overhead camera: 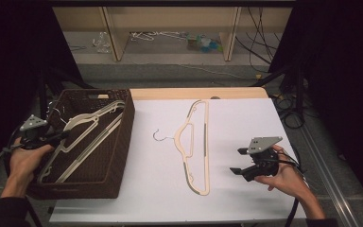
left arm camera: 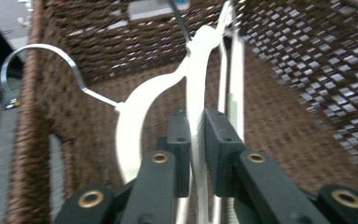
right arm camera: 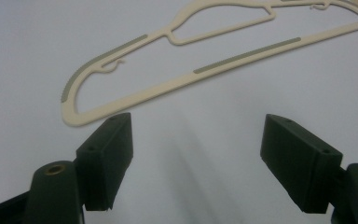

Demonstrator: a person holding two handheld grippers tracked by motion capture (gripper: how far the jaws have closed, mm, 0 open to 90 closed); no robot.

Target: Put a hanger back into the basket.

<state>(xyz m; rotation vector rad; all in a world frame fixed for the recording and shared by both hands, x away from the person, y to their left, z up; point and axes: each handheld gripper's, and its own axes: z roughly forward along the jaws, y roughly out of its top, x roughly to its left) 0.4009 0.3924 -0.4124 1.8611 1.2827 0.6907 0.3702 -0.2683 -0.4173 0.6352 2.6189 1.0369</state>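
A white hanger (overhead camera: 82,124) lies tilted in the brown woven basket (overhead camera: 127,123) at the table's left. My left gripper (overhead camera: 61,136) reaches in over the basket's left rim. In the left gripper view its jaws (left arm camera: 196,140) stand nearly together with the hanger's thin bar (left arm camera: 198,70) pinched between the pads. A second white hanger (left arm camera: 130,112) with a metal hook lies beside it. A cream hanger (overhead camera: 199,146) with grey grip strips lies flat on the white table. My right gripper (overhead camera: 236,161) hovers to its right, open and holding nothing, with the cream hanger (right arm camera: 242,58) beyond its jaws (right arm camera: 196,154).
The basket's woven walls (left arm camera: 298,93) close in around the left gripper. The white sheet (overhead camera: 246,118) covers the table, with a wooden strip (overhead camera: 198,93) at its far edge. Cables (overhead camera: 288,113) and shelf legs stand on the floor beyond.
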